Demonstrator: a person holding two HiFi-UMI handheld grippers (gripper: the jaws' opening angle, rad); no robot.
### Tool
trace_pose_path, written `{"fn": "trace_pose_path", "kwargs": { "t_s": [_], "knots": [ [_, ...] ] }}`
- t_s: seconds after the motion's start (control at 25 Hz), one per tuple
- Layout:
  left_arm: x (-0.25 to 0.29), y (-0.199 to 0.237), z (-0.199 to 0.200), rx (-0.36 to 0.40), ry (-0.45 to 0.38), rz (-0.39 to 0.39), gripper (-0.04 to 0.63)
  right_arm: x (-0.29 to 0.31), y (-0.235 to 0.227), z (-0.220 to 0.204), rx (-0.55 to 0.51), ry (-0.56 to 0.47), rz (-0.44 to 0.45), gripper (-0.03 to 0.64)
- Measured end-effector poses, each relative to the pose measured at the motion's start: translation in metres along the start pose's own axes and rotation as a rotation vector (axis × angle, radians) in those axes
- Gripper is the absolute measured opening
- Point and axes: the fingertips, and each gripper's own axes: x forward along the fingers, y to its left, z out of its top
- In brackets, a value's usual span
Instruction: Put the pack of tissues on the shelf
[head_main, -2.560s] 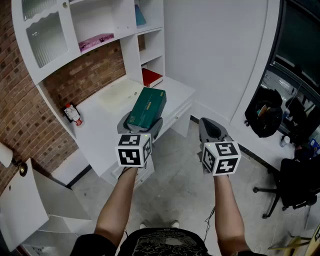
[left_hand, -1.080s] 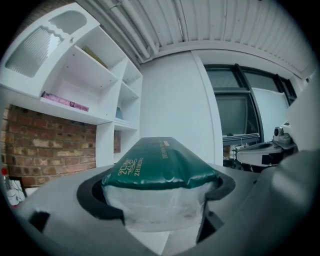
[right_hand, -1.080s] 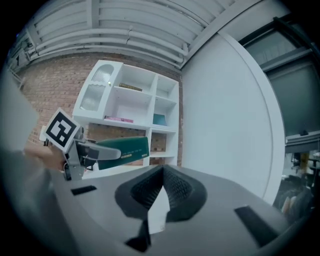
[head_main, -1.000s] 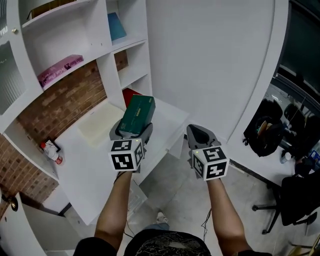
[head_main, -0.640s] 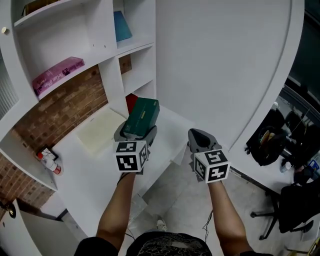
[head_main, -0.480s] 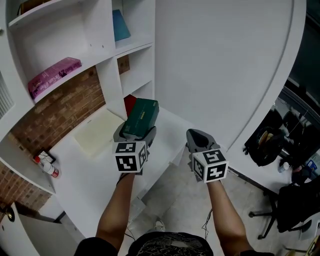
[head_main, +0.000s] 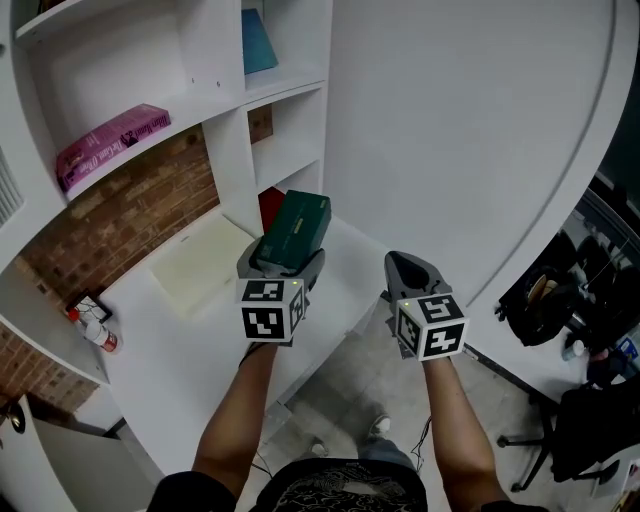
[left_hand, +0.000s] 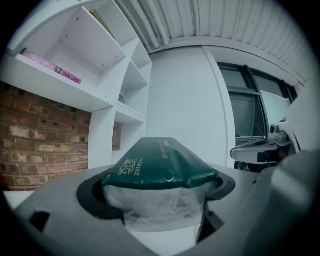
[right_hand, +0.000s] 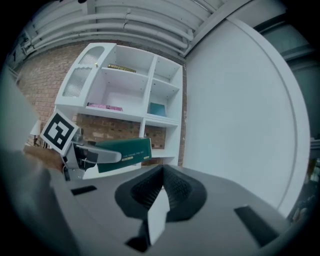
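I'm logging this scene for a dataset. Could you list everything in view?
tissue pack: one, dark green, between the left gripper's jaws
shelf unit: one, white, ahead and left
box: one, pink, lying on a left shelf
book: one, blue, upper right compartment
red item: one, lowest right compartment, partly hidden
mat: one, cream, on the white counter
bottle: one, white and red, counter's left end
brick wall: red-brown, behind the counter
chair: one, black, lower right edge
left gripper: grey, shut on the pack
right gripper: grey, jaws together, empty
forearms: two, bottom centre
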Motion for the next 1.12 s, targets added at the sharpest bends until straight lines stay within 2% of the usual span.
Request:
{"fn": "trace_pose_path", "kwargs": {
  "t_s": [0.28, 0.48, 0.8, 1.12],
  "knots": [
    [0.037, 0.011, -0.005, 0.036, -0.029, 0.035, 0.466, 0.046, -0.028, -0.009, 0.006, -0.054, 0.034, 0.003],
    [0.084, 0.029, -0.011, 0.041, -0.025, 0.085, 0.466, 0.101, -0.058, -0.015, -0.004, -0.065, 0.085, 0.003],
    [0.151, 0.056, 0.002, 0.020, -0.003, 0.248, 0.466, 0.195, -0.095, -0.003, -0.022, -0.054, 0.265, 0.003],
    [0.190, 0.078, 0.013, 0.001, 0.006, 0.447, 0.466, 0.273, -0.109, 0.013, -0.056, -0.070, 0.482, 0.003]
  ]
}}
